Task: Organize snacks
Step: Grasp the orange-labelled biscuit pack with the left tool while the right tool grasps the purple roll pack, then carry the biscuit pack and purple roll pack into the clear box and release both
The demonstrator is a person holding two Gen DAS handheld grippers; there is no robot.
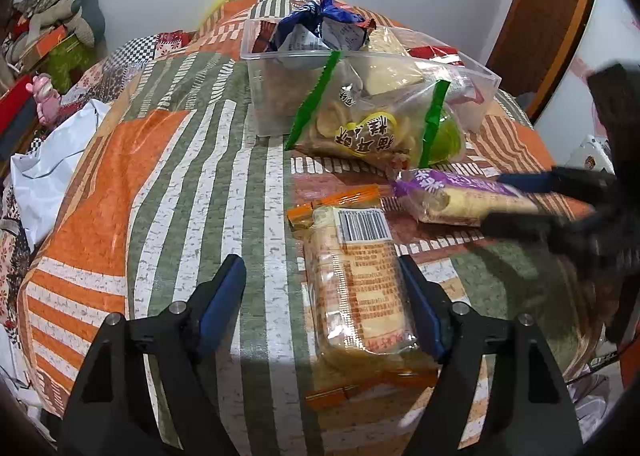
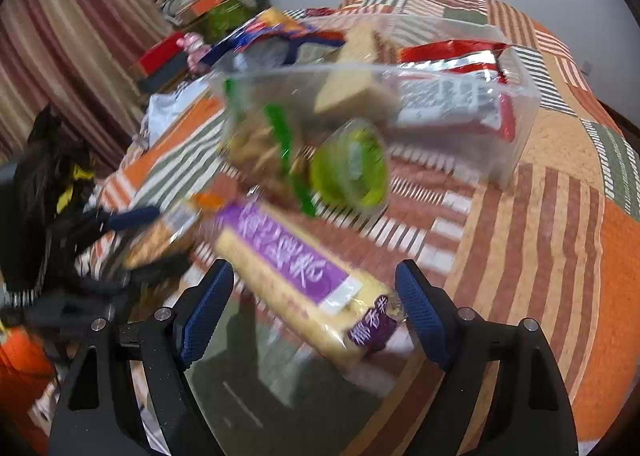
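Even indoor light, fisheye-bent dark edges, right wrist view motion-blurred, left sharp

Glossy plastic snack packets (image 1: 360,280) on matt patchwork cloth (image 1: 180,184).

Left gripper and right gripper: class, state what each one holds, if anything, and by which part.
Nothing is held. The left gripper stands open around the orange-labelled biscuit pack; the right gripper stands open around the purple-labelled biscuit pack, near its end.

purple-labelled packet (image 2: 288,256); orange-striped bedspread (image 1: 100,192)
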